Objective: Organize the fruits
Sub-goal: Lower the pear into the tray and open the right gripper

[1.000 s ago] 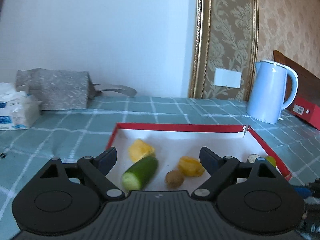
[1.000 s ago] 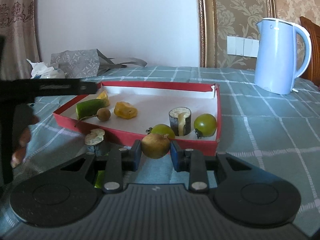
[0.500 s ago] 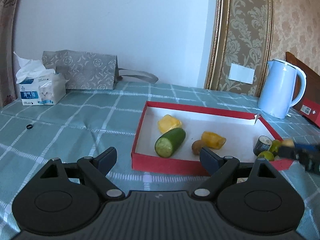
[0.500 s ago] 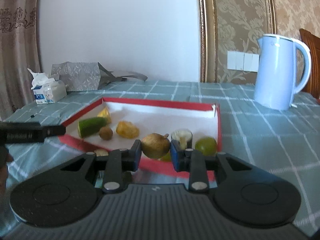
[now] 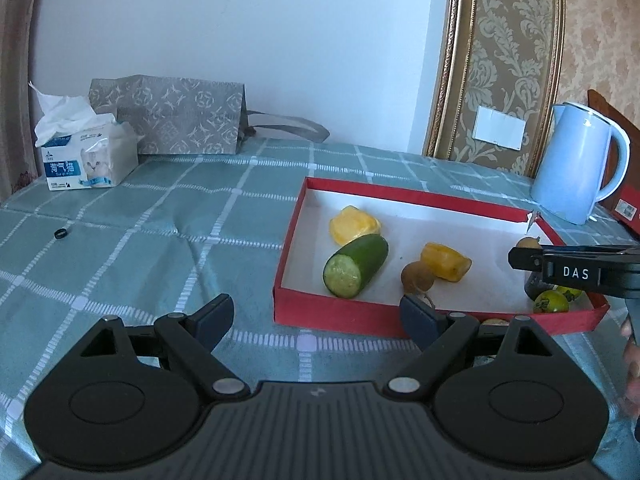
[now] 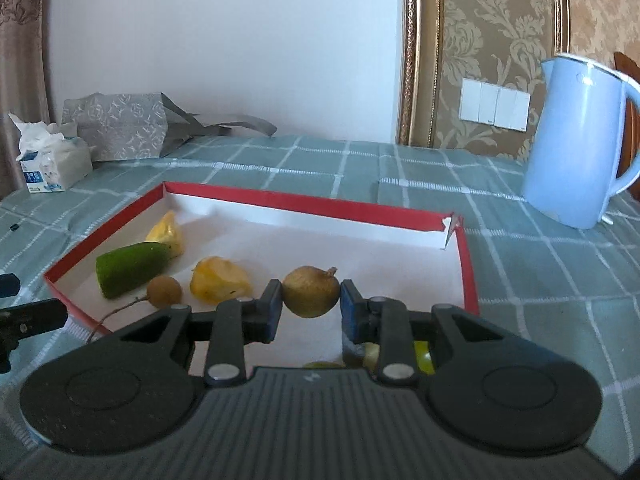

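A red tray [image 6: 304,202] with a white floor holds a cucumber piece [image 6: 132,266], two yellow fruit pieces [image 6: 220,280] and a small brown longan [image 6: 164,291]. My right gripper [image 6: 311,298] is shut on a round brown fruit [image 6: 311,291], hanging over the tray's near right part. In the left wrist view the same tray [image 5: 404,196] lies ahead to the right, with green tomatoes [image 5: 552,300] in its near right corner. The right gripper [image 5: 524,254] reaches in from the right. My left gripper [image 5: 316,316] stands open and empty above the cloth, at the tray's near left corner.
A pale blue kettle [image 5: 576,168] stands right of the tray and a red box [image 5: 628,208] behind it. A tissue box [image 5: 88,156] and a grey paper bag [image 5: 168,120] sit at the far left. A small black ring [image 5: 61,233] lies on the green checked cloth.
The left gripper has drawn back from over the tray to the cloth in front of it. The right gripper has carried the brown fruit forward over the tray's near wall.
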`<state>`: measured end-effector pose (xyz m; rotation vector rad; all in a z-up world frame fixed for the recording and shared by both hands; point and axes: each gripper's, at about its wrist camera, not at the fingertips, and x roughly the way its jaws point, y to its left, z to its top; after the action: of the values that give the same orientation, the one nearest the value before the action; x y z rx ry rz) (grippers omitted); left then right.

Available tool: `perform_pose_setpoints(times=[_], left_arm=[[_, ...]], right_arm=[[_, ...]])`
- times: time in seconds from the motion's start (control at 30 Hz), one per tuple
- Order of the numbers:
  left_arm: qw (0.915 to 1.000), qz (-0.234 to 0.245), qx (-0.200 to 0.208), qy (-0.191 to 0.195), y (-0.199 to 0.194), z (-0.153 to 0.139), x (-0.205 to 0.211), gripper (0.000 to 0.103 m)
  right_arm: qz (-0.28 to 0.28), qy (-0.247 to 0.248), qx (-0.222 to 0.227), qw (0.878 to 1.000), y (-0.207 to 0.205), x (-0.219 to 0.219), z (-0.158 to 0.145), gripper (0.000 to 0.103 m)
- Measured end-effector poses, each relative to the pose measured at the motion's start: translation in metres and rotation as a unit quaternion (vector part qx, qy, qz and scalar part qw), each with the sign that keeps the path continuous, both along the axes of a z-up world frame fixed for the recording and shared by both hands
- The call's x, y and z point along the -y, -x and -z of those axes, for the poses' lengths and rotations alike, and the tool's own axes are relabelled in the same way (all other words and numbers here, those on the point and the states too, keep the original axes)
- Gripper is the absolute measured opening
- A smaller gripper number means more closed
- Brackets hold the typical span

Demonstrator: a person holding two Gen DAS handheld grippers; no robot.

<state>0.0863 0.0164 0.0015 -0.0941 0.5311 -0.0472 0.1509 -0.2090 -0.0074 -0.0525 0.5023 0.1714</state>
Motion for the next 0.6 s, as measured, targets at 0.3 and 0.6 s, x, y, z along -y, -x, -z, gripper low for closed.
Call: perform_pose_setpoints(times=[0.3, 0.6], left_arm=[[1.0, -0.002, 0.001, -0.009, 0.0, 0.001, 0.002, 0.09], [0.9999, 0.005, 0.005, -0.014, 0.009, 0.002, 0.003, 0.09]], right_arm=[[0.011, -0.015, 0.036, 0.999, 0.022, 0.012, -0.01, 0.031], [0.068, -0.062, 0.09, 0.992, 0.082, 0.05, -0.013, 0.065]])
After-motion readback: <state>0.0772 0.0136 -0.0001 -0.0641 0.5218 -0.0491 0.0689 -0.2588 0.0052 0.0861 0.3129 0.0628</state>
